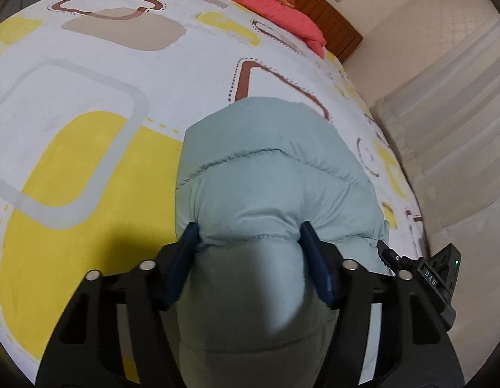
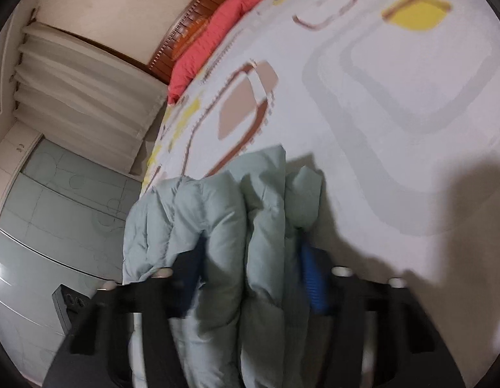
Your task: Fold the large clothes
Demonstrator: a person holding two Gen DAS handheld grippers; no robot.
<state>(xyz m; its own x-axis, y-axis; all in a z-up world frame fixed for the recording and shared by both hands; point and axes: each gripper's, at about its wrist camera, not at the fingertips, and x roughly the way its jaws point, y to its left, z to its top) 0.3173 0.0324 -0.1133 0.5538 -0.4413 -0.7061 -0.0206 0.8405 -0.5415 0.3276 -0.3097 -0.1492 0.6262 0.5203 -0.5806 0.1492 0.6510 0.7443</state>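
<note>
Left wrist view: my left gripper (image 1: 250,236) is closed on a thick fold of the pale green puffer jacket (image 1: 269,168), both blue pads (image 1: 309,237) pressing into its quilted bulk. The jacket lies on the bed (image 1: 88,97) near the bed's right edge, reaching forward from my jaws. To the jacket's left, a wide bare stretch of patterned bedspread, yellow, grey and brown shapes. Far end: a coral pillow (image 1: 272,3) against the wooden headboard (image 1: 330,16). Right of the bed edge: pale curtains (image 1: 443,97). A black device marked DAS (image 1: 434,274) sits just beside my right-hand finger mount.

Right wrist view, blurred: my right gripper (image 2: 250,252) grips bunched folds of the same jacket (image 2: 217,220), which fill the gap between the blue pads (image 2: 311,274). The jacket hangs at the bed's left edge. Open bedspread (image 2: 395,97) spreads to the right, with shadow across it. Left of the bed: curtains (image 2: 81,87), a pale green cabinet front (image 2: 56,210), floor below. Pillow (image 2: 211,35) and headboard (image 2: 198,16) sit at the far end.
</note>
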